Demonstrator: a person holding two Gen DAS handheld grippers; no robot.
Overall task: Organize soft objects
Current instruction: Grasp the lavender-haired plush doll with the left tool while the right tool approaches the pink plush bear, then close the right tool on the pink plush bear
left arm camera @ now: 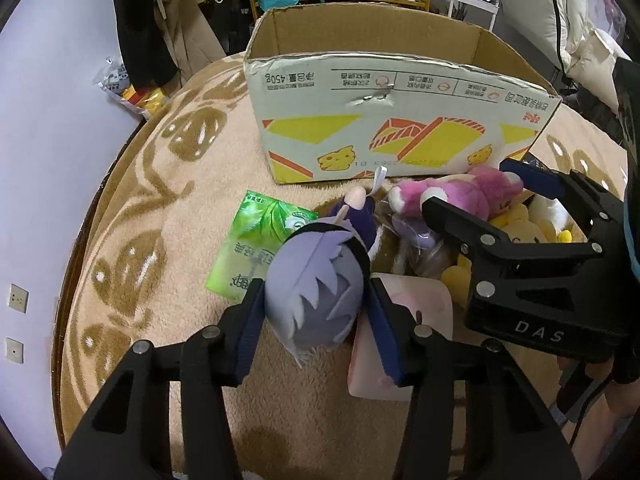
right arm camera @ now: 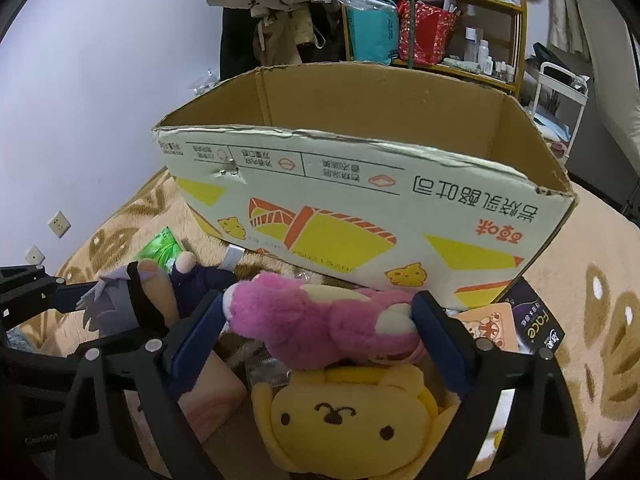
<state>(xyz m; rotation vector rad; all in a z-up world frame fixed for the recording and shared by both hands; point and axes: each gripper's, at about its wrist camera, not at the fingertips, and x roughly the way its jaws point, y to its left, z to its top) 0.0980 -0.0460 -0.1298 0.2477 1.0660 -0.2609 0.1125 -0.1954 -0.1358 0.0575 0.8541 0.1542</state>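
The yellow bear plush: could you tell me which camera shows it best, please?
The right wrist view: the yellow bear lies close and face-on, below the pink plush. The left wrist view shows only yellow scraps behind the right tongs.

Cardboard box (right arm camera: 360, 216) open-topped, seemingly empty; plush pile (right arm camera: 344, 360) crowds front.

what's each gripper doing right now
Left gripper: shut on the purple-haired doll.
Right gripper: open around the pink plush bear, not gripping.
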